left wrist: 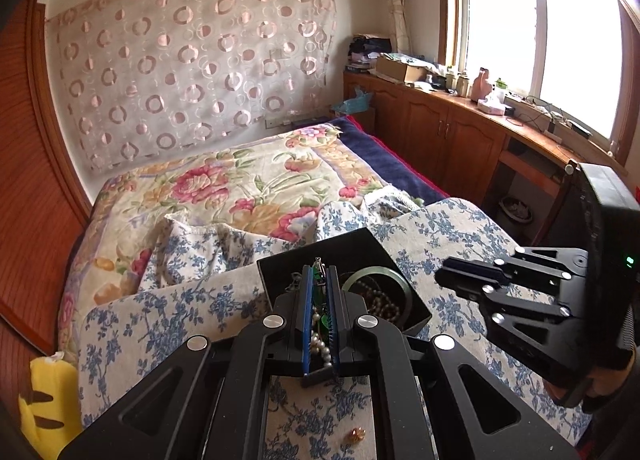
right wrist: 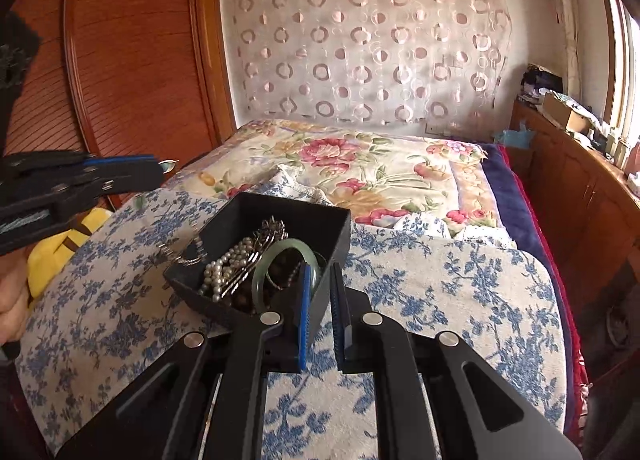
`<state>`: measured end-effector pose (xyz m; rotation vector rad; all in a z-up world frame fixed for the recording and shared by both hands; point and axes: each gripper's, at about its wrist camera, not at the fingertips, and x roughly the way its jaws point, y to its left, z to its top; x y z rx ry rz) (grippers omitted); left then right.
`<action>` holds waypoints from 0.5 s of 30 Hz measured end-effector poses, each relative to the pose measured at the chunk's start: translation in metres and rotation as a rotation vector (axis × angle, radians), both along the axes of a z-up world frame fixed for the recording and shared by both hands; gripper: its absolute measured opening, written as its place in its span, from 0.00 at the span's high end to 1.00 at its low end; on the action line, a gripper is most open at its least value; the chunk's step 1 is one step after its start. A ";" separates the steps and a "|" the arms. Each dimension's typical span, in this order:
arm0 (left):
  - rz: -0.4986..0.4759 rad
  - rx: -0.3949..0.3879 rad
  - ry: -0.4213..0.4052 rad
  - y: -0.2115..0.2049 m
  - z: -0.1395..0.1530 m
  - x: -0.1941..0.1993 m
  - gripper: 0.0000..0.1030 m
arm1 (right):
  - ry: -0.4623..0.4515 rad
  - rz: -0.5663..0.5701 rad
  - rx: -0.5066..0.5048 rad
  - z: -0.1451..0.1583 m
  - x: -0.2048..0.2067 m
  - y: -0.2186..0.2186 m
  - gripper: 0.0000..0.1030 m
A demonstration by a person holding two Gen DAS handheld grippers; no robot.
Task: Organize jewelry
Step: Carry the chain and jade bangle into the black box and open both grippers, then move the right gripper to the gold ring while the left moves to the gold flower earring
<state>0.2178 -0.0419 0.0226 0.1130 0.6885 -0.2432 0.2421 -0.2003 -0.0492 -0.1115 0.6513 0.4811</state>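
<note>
Box (right wrist: 316,220): black. Inside, pearl necklace (right wrist: 224,264) white, bangle (right wrist: 280,256) pale green, beads (right wrist: 244,300) dark brown. Cloth (right wrist: 440,292) under box: cream with blue flower print. Blanket (left wrist: 240,184) behind: cream with pink and red flowers, green leaves, dark blue border. Wall curtain (left wrist: 192,60): pale, with pink circles and rings. Cabinets (left wrist: 448,128): reddish-brown wood. Soft toy (left wrist: 48,400): yellow with dark stripes. Left gripper (left wrist: 320,280): black, blue pads, holding green piece (left wrist: 319,275). Small trinket (left wrist: 357,434) on cloth: gold-orange.

Black box (right wrist: 320,228) tilted, holding pearls (right wrist: 224,264), jade bangle (right wrist: 276,256), possibly chains.
</note>
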 end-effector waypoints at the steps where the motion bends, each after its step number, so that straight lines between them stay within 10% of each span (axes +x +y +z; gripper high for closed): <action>1: 0.003 -0.001 0.004 -0.001 -0.002 0.002 0.95 | 0.000 0.001 0.000 0.000 -0.002 -0.002 0.88; 6: 0.027 -0.016 0.017 0.000 -0.012 0.006 0.63 | -0.003 0.015 -0.003 -0.002 -0.015 -0.008 0.88; 11: 0.029 -0.002 0.023 0.004 -0.021 -0.002 0.61 | -0.006 0.048 -0.014 -0.007 -0.031 -0.005 0.88; 15: 0.045 0.001 0.023 0.015 -0.035 -0.019 0.31 | 0.017 0.099 -0.024 -0.017 -0.045 0.003 0.88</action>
